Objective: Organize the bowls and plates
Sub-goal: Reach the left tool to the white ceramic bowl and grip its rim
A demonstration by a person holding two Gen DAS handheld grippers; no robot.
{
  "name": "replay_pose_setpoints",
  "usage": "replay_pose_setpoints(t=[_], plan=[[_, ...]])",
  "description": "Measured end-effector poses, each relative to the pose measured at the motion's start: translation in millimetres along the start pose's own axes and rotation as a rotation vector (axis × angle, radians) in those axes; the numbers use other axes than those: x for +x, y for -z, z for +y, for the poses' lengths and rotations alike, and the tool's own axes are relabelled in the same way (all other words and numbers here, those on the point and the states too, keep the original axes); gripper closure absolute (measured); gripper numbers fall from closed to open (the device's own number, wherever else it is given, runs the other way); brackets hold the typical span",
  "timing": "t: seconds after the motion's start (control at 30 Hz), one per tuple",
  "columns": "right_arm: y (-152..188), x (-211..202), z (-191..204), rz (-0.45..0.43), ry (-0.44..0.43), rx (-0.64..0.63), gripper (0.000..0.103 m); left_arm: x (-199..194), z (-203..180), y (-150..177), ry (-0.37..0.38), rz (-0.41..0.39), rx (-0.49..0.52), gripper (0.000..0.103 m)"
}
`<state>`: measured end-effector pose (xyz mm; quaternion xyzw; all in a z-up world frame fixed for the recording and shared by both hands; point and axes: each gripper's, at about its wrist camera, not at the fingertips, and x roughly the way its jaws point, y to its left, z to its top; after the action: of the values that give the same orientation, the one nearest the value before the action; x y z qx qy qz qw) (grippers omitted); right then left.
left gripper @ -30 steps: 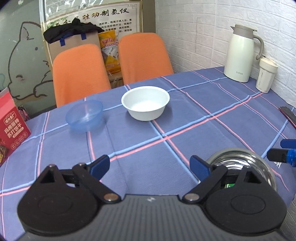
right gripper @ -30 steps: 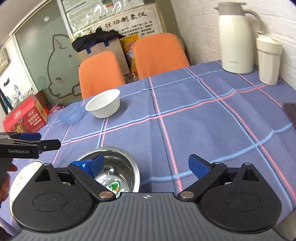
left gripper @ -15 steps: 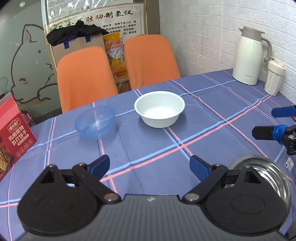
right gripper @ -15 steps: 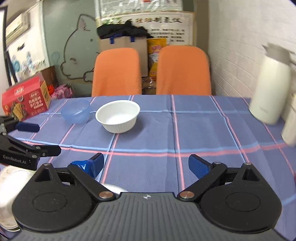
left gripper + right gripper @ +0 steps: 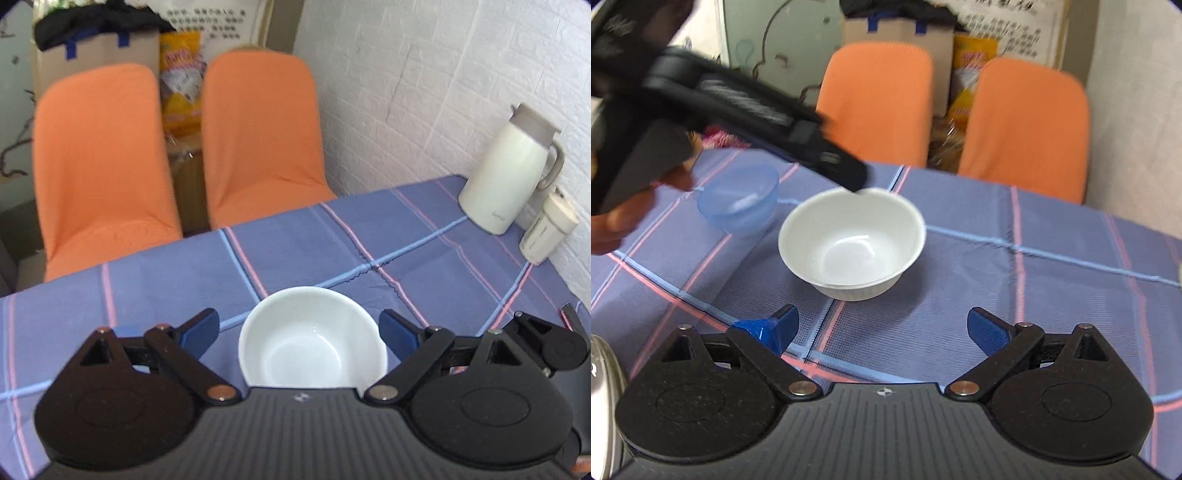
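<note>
Both grippers wide open, left gripper (image 5: 299, 328) over white bowl (image 5: 312, 349).

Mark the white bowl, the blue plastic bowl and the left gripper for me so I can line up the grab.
white bowl (image 5: 851, 254): right wrist view, on the inner floor.
blue plastic bowl (image 5: 738, 201): right wrist view, on the translucent inside wall.
left gripper (image 5: 299, 328): left wrist view, midway between its open fingertips, over the white bowl.
</note>
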<state>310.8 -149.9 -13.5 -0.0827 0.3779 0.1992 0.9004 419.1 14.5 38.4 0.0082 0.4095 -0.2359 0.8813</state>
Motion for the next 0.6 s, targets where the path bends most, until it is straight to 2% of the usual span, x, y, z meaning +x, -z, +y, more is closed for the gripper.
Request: replay_pose_setpoints(t=[0.17, 0.33, 0.47, 0.5, 0.6], plan=[[-8.7, 29.0, -8.2, 0.05, -0.021, 0.008, 0.017, 47.8, -1.5, 0.2, -0.026, 0.078, 0.07, 0.011], [-12.0, 48.5, -5.6, 0.067, -0.055, 0.007, 0.017, 64.7, 4.9, 3.0, -0.039, 0.094, 0.075, 0.012], [-10.7, 53.8, 5.5, 0.046, -0.052, -0.077, 0.017, 76.5, 2.7, 6.8, -0.057, 0.124, 0.091, 0.013], [-9.5, 53.1, 5.6, 0.043, -0.057, -0.081, 0.017, 78.9, 2.2, 8.2, -0.058, 0.131, 0.093, 0.014], [-7.4, 48.9, 5.8, 0.029, -0.067, -0.095, 0.019, 84.1, 2.4, 12.8, -0.049, 0.147, 0.093, 0.026]])
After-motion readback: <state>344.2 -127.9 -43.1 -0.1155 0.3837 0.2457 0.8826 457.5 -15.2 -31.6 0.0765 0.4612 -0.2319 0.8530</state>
